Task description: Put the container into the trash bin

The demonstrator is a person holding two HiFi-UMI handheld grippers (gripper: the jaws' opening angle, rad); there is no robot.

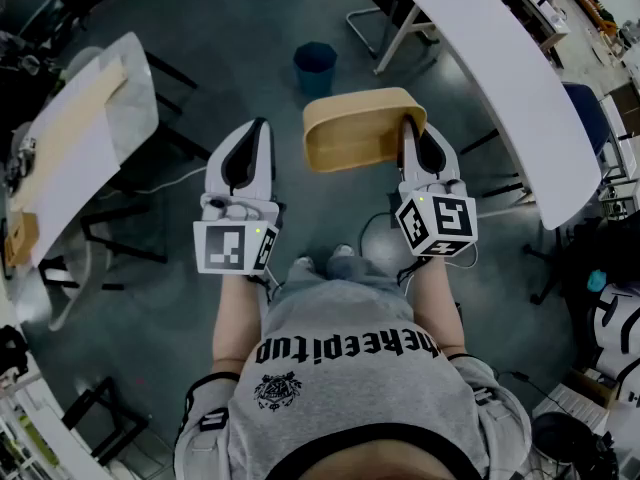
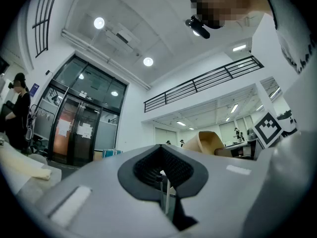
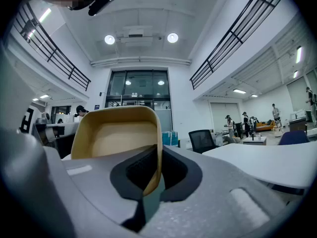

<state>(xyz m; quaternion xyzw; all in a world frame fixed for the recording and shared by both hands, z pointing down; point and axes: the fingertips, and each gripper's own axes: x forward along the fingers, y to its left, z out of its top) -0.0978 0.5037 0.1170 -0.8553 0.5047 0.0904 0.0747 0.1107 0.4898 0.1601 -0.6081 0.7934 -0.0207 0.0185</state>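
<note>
The right gripper (image 1: pixel 409 128) pinches the container (image 1: pixel 358 128) by one rim, just short of the trash bin (image 1: pixel 315 67). The left gripper (image 1: pixel 260 128) seems closed and empty. Held so thinly, the container may swing loose and drop beside the trash bin.

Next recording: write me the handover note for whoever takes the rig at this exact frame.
Right gripper: shut on the container's right rim, holding it in the air.
Left gripper: shut, empty, beside the container, not touching it.
Bin: on the floor ahead, beyond the container.
Done: container picked up.
Left: carry it over the bin and let go.
</note>
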